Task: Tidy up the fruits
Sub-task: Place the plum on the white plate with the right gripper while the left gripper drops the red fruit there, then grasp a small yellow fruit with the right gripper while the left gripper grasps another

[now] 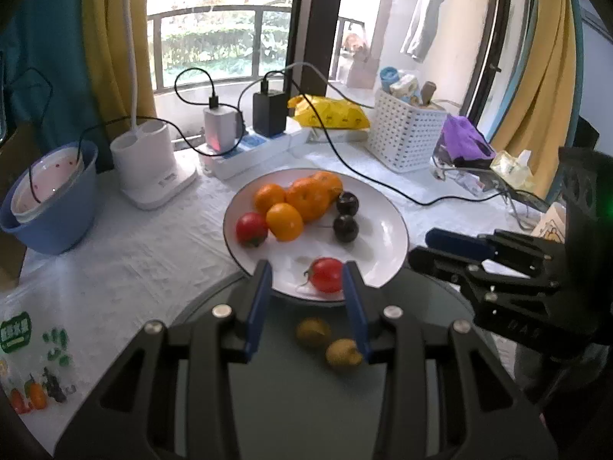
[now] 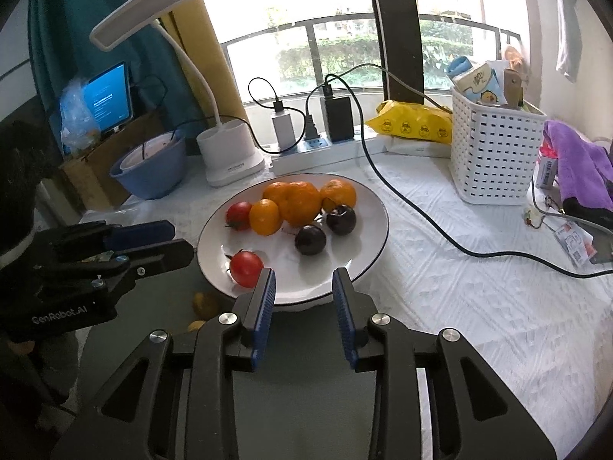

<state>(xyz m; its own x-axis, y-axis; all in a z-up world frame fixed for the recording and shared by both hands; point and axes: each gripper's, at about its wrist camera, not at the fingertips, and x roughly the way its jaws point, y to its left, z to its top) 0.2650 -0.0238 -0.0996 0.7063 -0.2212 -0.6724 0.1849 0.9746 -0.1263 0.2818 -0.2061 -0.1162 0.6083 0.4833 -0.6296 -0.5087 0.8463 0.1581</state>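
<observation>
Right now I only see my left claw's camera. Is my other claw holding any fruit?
Observer: No. The right claw is open with nothing between its fingers, just above the near edge of the white plate.
Operator: Is anything hiding behind the blue bowl?
Observer: Yes, a tablet with a lit blue screen stands behind the blue bowl.
</observation>
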